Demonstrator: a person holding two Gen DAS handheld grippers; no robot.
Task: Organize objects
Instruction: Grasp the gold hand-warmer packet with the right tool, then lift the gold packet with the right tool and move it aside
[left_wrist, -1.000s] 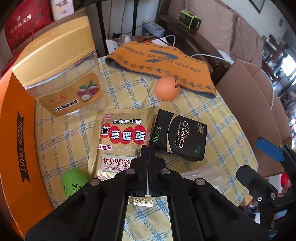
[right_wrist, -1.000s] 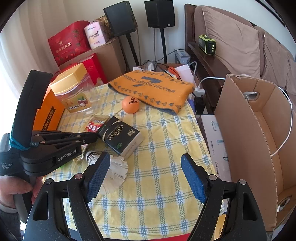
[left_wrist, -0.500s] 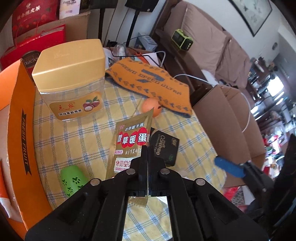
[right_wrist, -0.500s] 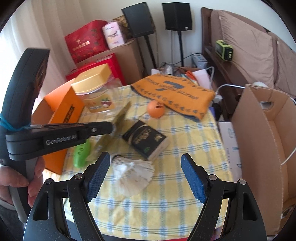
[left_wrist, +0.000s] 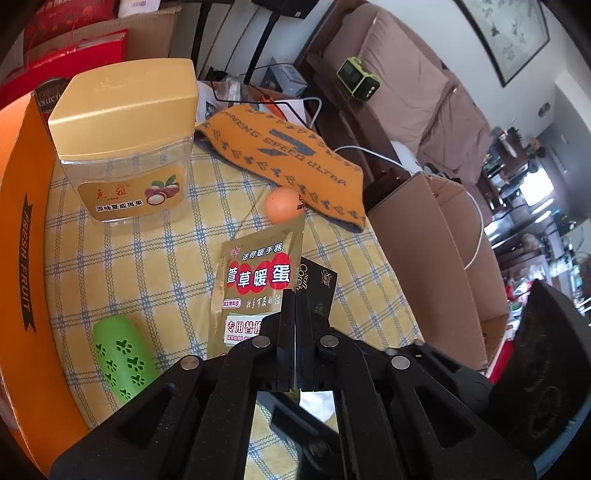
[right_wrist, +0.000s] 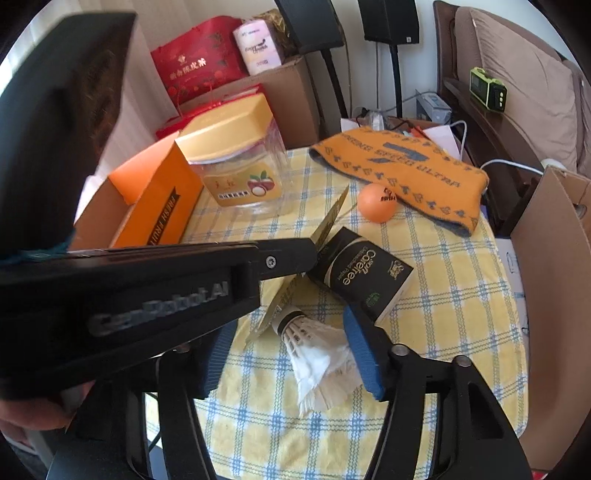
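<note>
1. Since half a second ago I have raised the sachet (left_wrist: 258, 280) higher off the counter (left_wrist: 177, 258), and my right gripper (right_wrist: 291, 347) has dropped over the shuttlecock (right_wrist: 314, 350).
2. Left gripper (left_wrist: 295, 332): jaws clenched on the sachet's lower edge, so it stands upright, clear of the cloth; probably bound for the orange box (left_wrist: 22, 229) on the left.
3. Right jaws released, straddling the shuttlecock, not yet touching that I can see.
4. Around: jar (left_wrist: 129, 147), ball (left_wrist: 282, 205), tissue pack (right_wrist: 362, 277), green egg (left_wrist: 123, 362), towel (left_wrist: 288, 158).
5. In the way: my left gripper crosses the right camera's view; the jar stands just beside the box.
</note>
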